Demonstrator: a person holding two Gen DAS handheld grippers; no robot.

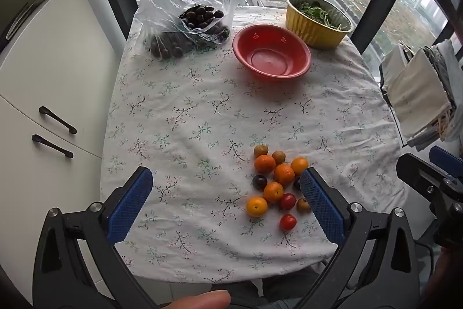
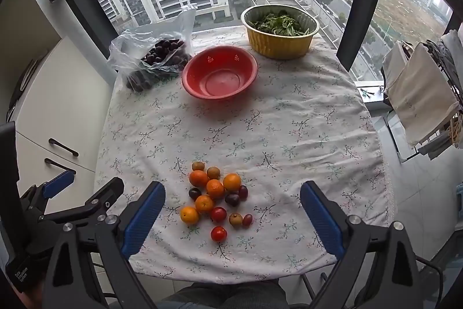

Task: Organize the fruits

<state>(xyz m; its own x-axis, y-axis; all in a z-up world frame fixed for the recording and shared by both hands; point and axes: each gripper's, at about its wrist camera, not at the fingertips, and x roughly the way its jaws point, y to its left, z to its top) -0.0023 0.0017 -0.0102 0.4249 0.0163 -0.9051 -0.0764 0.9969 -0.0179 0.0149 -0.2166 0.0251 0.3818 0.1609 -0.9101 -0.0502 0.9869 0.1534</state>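
A pile of small fruits (image 1: 276,184) lies near the front of the table: several oranges, red cherry tomatoes, dark plums and brownish fruits; it also shows in the right wrist view (image 2: 215,197). An empty red bowl (image 1: 271,52) (image 2: 220,73) stands further back. My left gripper (image 1: 225,193) is open and empty, held above the table's front edge, its right finger beside the pile. My right gripper (image 2: 231,207) is open and empty, hovering near the front edge with the pile between and ahead of its fingers.
A clear plastic bag of dark fruits (image 1: 185,25) (image 2: 156,60) sits back left. A yellow bowl of greens (image 1: 317,19) (image 2: 279,31) stands back right by the window. White cabinets (image 1: 43,94) stand left. A rack with cloths (image 2: 419,103) stands right.
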